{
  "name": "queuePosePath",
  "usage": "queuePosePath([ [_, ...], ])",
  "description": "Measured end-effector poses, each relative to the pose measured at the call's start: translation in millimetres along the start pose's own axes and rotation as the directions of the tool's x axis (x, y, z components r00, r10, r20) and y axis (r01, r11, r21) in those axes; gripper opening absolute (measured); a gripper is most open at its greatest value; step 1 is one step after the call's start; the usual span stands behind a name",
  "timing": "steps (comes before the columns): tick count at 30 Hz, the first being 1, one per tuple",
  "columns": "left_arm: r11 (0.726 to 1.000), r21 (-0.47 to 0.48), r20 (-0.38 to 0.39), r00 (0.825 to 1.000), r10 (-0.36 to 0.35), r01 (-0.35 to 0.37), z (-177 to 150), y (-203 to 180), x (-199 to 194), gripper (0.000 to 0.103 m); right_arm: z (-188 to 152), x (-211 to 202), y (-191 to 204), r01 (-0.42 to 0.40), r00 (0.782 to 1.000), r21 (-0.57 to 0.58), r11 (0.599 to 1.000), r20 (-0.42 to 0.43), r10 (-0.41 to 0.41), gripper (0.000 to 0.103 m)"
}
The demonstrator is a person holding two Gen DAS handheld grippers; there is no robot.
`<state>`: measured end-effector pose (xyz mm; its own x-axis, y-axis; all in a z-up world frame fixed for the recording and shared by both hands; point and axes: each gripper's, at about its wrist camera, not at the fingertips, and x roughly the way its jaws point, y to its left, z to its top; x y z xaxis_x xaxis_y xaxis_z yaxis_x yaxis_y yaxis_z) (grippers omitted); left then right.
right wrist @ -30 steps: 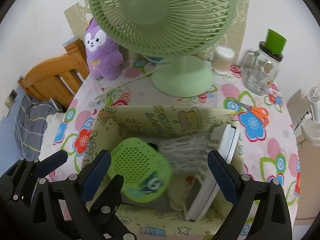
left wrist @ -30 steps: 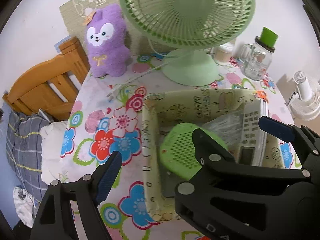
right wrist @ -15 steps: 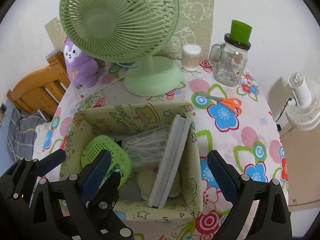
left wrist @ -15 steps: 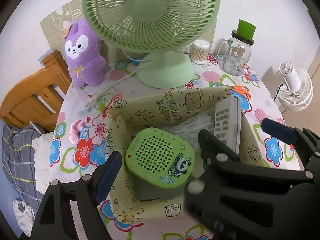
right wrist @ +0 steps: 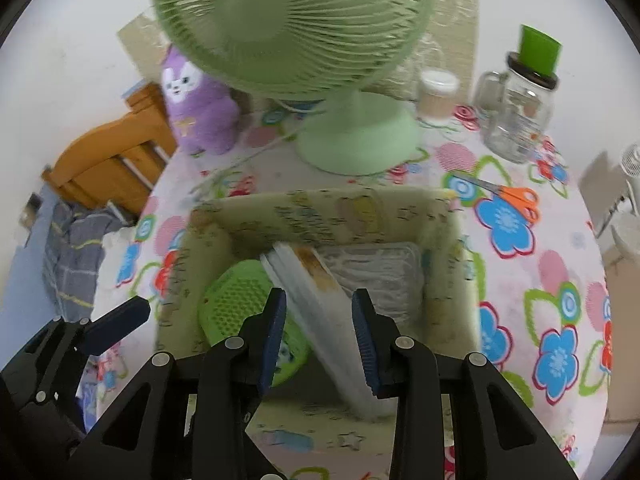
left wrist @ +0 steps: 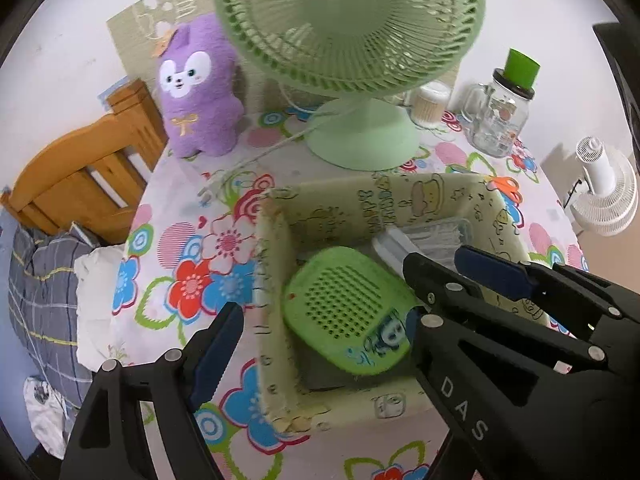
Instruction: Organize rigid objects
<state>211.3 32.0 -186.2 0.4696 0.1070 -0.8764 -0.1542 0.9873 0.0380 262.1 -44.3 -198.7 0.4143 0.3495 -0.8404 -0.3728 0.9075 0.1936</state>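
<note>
Shifted since a second ago: white remote point(right wrist: 320, 300), then upright against the bin's right wall, now tilted across the middle of the fabric bin point(right wrist: 444, 240); right tool point(right wrist: 320, 336) jaws have just been closing, pads now narrow on either side of the remote's lower end. Contact not certain through blur; likely clamped on it. Left tool point(left wrist: 348, 292) wide apart as before, holding nothing, one finger outside the bin's left wall and the other over its interior.

Progress, judged: well along. Already in the bin: green speaker point(left wrist: 344, 312) at left, clear packet of white sticks point(right wrist: 376, 272) at the back right, remote between them. Left to do, probably: laying the remote flat or settling it, then fetching the orange-handled scissors point(right wrist: 516, 198) lying loose on the tabletop point(right wrist: 520, 280) to the right of the bin. Large green fan point(right wrist: 296, 24), glass mug with green lid point(right wrist: 520, 120), small cotton-swab jar point(right wrist: 436, 94) and purple plush point(left wrist: 198, 88) standing at the back; unclear whether part of the sorting.

View differences: right wrist alone shows the pads flanking the remote and the whole scissors. Left wrist alone shows the panda print on the speaker, the right tool from outside, and the white floor fan point(left wrist: 608, 196) off the tabletop; remote mostly hidden there behind the right tool.
</note>
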Motion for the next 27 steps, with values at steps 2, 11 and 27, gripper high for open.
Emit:
queuePosePath([
  [2,1.000,-0.006,0.005,1.000,0.003,-0.003,-0.2,2.9,-3.0,0.085,0.8,-1.9,3.6,-0.001,1.000,-0.004,1.000,0.003,0.001,0.038],
  [11,1.000,0.023,0.032,0.999,-0.014,0.013,-6.4,-2.8,-22.4,0.089,-8.1,-30.2,1.7,0.067,0.996,-0.006,0.998,0.065,-0.067,0.083],
  [27,0.994,0.087,0.097,0.992,-0.079,0.071,-31.4,-11.0,-72.8,0.094,-44.8,-96.6,-7.7,0.190,0.971,0.065,0.980,0.137,-0.198,0.099],
])
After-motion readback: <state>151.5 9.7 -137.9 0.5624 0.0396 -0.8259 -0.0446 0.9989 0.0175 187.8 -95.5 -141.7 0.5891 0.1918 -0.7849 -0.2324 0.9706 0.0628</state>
